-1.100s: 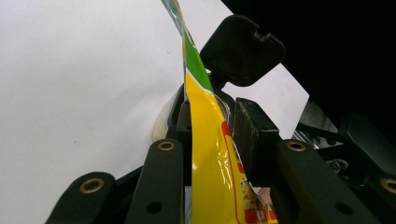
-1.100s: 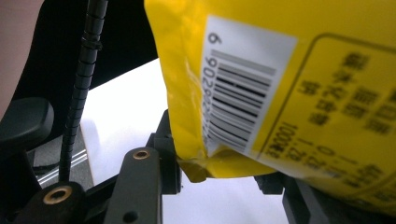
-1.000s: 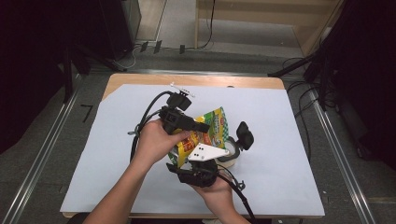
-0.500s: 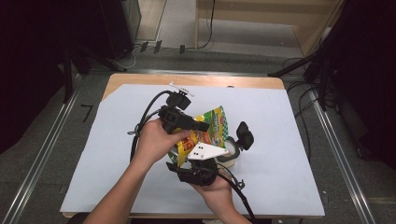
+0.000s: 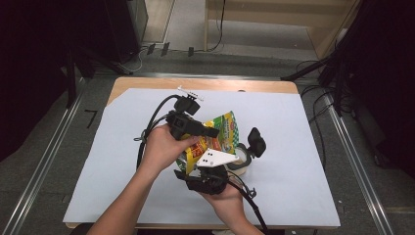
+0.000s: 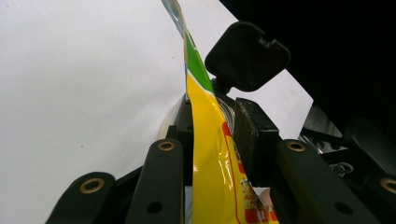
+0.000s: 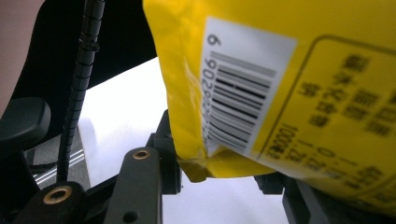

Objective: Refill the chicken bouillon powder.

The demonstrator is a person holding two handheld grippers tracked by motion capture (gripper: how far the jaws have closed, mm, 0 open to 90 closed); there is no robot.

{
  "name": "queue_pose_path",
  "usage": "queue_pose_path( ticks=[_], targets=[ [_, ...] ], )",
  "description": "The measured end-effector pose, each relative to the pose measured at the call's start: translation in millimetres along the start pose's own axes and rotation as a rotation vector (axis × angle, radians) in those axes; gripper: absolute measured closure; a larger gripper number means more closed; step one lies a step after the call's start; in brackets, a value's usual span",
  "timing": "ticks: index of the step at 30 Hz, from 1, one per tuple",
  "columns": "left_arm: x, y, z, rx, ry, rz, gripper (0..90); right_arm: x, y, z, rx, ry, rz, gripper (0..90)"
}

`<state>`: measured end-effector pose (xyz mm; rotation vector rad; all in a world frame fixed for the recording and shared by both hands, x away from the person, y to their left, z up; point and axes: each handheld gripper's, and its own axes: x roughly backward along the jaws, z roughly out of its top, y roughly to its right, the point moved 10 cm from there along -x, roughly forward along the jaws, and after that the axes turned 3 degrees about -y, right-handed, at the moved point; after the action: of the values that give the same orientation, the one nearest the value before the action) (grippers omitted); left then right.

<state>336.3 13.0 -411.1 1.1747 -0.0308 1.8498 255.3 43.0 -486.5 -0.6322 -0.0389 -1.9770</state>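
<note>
A yellow and green snack bag hangs above the white table cover, held between both hands. My left gripper comes in from the left and is shut on the bag's upper part; in the left gripper view the bag runs edge-on between its jaws. My right gripper, under its grey plate, grips from below. In the right gripper view the bag's barcode corner sits between its jaws.
A round clear container with a raised black flip lid stands just right of the bag, seen behind it as the lid. Cables trail from both grippers. The wooden table edge lies at the back.
</note>
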Motion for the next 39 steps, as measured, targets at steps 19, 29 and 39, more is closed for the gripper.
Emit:
queue_pose_path(
  ticks=[19, 29, 39],
  targets=[
    [0.4, 9.8, -0.4, -0.023, -0.008, 0.02, 75.7, -1.5, -2.5, -1.5, -0.004, 0.001, 0.002, 61.7],
    [-0.1, 11.7, -1.4, -0.026, -0.014, 0.015, 76.4, -3.4, -2.4, -3.6, 0.002, -0.005, 0.004, 62.2],
    [-1.8, 13.5, -2.0, -0.033, -0.021, 0.015, 76.8, -6.5, -3.1, -7.3, 0.014, -0.021, 0.001, 61.8]
  ],
)
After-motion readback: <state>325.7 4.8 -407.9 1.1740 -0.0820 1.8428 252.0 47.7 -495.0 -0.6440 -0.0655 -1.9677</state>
